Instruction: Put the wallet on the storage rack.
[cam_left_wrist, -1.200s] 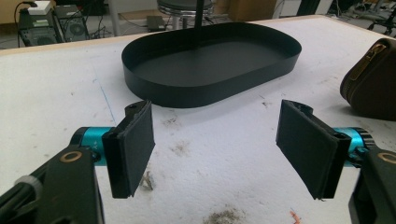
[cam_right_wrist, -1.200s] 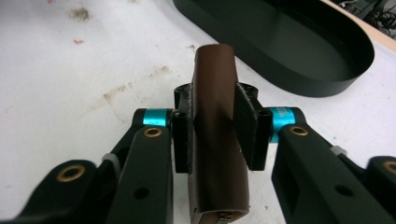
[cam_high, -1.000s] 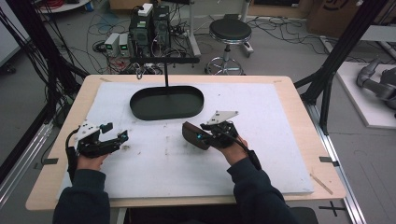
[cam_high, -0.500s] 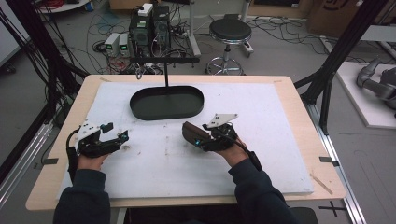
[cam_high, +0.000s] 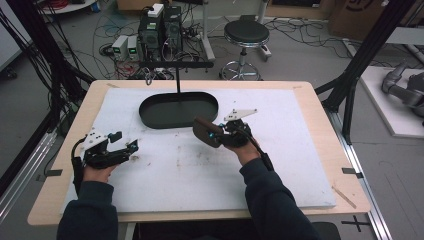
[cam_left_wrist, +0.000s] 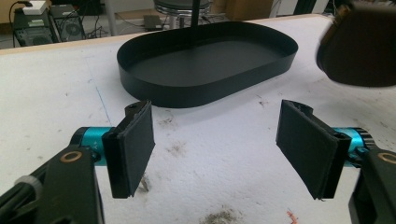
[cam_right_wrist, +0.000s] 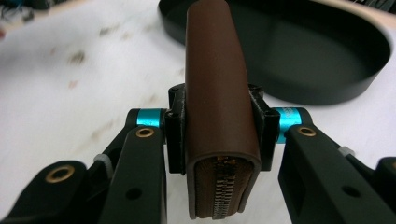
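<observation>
White padding covers our table (cam_high: 300, 165). Our right gripper (cam_right_wrist: 219, 126), its jaws just closing, clamps a brown zip wallet (cam_right_wrist: 219, 93) above the mat beside the black tray (cam_high: 178, 109); our left gripper (cam_left_wrist: 219, 144) gapes wide, empty.

A plain brown zip wallet (cam_right_wrist: 219, 116), a black oval tray (cam_high: 178, 110), a stained white mat (cam_high: 190, 165).

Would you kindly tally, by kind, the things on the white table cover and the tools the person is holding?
Black oval tray: 1
Brown zipped pouch, clamped in the right tool: 1
Hand-held tools, counting the open left tool: 2
Total: 4
</observation>
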